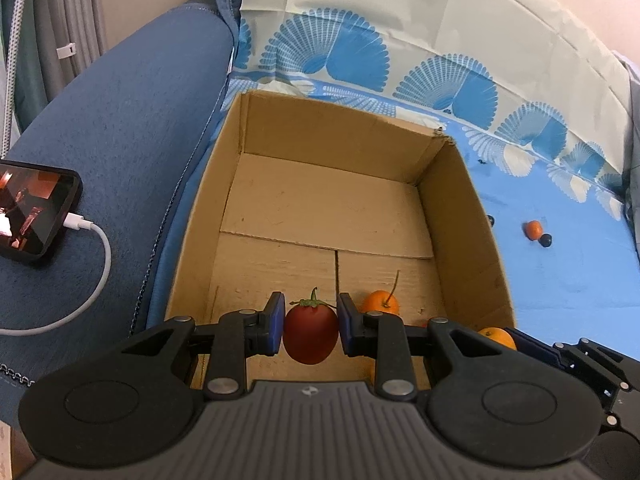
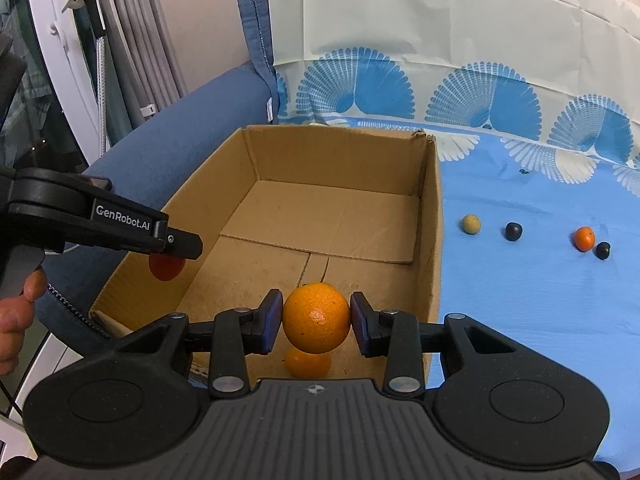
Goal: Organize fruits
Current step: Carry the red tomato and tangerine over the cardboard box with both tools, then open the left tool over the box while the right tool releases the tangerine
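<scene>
Over the box, at six o'clock: both grippers carry fruit.
Left gripper point(image 1: 311, 330): pads pinch a red tomato point(image 1: 310, 334).
Cardboard box point(image 2: 434, 240): one orange point(image 1: 380, 302) already lies inside.
Right gripper point(image 2: 316, 322): pads pinch a mandarin point(image 2: 316, 318).
Advice: lower both near the floor, release gently, avoid the fruit below.
Cloth point(image 2: 540, 300), three o'clock: small fruits point(image 2: 584, 238) wait.

This is a home — a living room or bedroom corner. A blue upholstered sofa point(image 1: 120, 128) fills the left side, its seat covered by a blue sheet point(image 2: 540, 280) printed with fan-shaped patterns and draped up over the backrest. A phone point(image 1: 32, 216) lies on the sofa arm, screen lit, plugged into a white charging cable point(image 1: 96, 280). Grey curtains point(image 2: 136, 40) hang by a window frame — ordinary household furnishings, with a plain cardboard box point(image 1: 460, 208) set on the seat.
</scene>
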### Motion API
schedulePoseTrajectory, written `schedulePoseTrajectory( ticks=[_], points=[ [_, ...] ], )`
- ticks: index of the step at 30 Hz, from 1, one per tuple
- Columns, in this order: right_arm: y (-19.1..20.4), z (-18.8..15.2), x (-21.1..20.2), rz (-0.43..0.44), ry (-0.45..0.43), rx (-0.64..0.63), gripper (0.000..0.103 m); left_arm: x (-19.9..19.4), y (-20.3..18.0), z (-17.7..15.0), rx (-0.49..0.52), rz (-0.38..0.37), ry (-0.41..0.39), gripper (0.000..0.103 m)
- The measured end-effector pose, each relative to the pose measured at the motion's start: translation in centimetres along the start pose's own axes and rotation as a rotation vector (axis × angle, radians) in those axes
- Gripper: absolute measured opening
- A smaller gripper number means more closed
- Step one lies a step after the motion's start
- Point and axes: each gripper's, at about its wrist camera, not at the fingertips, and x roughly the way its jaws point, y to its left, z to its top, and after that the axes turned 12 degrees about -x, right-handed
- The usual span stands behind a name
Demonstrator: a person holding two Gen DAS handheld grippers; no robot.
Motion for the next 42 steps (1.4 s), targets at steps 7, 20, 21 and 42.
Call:
schedulePoseTrajectory(
  ticks=[7, 20, 21, 42],
  points=[
    [-0.1, 0.1, 1.4, 0.012, 0.014, -0.019, 0.039, 1.8, 0.2, 0.2, 0.003, 0.032, 0.014, 0.031],
    [0.4, -0.1, 4.0, 0.021, 0.036, -0.079, 0.039, 4.9, 0.3, 0.1, 0.027, 0.073, 0.057, 0.031],
    [0.3, -0.2, 4.3, 0.02, 0.042, -0.079, 0.039, 5.1, 0.3, 0.1, 0.032, 0.077, 0.062, 0.031],
    [0.4, -1.0, 6.6, 0.026, 0.095, -0.099, 0.04, 7.9, 0.0, -0.5, 0.071, 0.119, 0.091, 0.056]
  ],
)
